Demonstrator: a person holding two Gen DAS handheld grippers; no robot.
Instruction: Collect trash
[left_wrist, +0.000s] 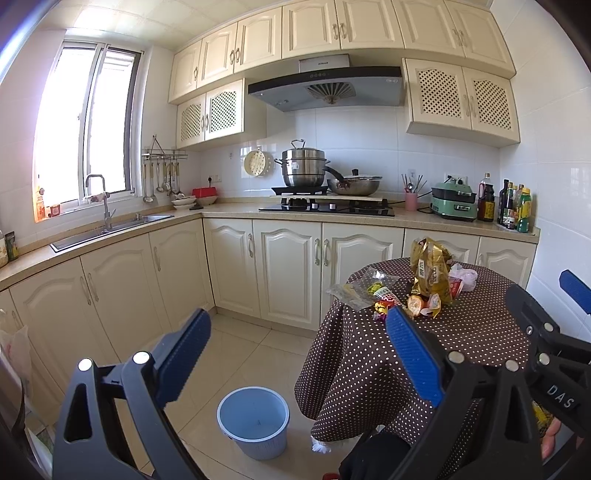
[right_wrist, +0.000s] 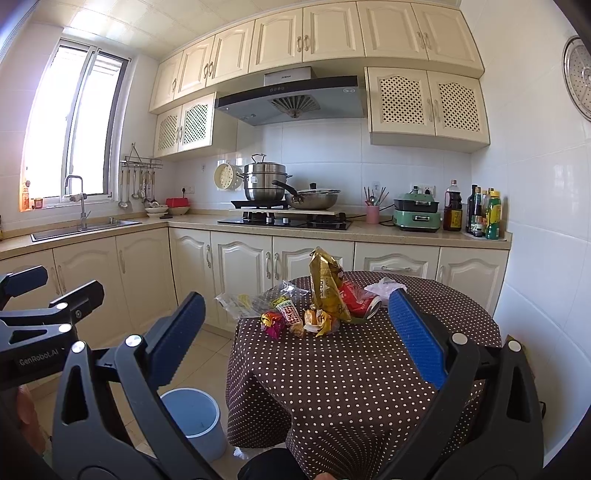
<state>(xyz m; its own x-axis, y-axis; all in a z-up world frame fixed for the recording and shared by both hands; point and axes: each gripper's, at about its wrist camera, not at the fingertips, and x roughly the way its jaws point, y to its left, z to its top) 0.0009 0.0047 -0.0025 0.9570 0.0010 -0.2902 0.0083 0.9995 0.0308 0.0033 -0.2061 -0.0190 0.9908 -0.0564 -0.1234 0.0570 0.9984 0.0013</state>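
Hovering short of the litter, both grippers spread wide and empty over the near edge of the table.

From left: the blue bin (left_wrist: 253, 417) stands empty on the floor, just beside the table's left flank and below the left gripper (left_wrist: 299, 354), whose fingers gape apart, touching nothing. The trash pile (right_wrist: 314, 306) lies ahead on the polka-dot tablecloth (right_wrist: 351, 369): clear wrappers leftmost, candy papers, an upright gold bag (right_wrist: 325, 284), a red can (right_wrist: 360, 301) lying on its side, a white tissue (right_wrist: 384, 286). Likely nearer, the right gripper (right_wrist: 295, 332), also wide open, frames the pile dead ahead.
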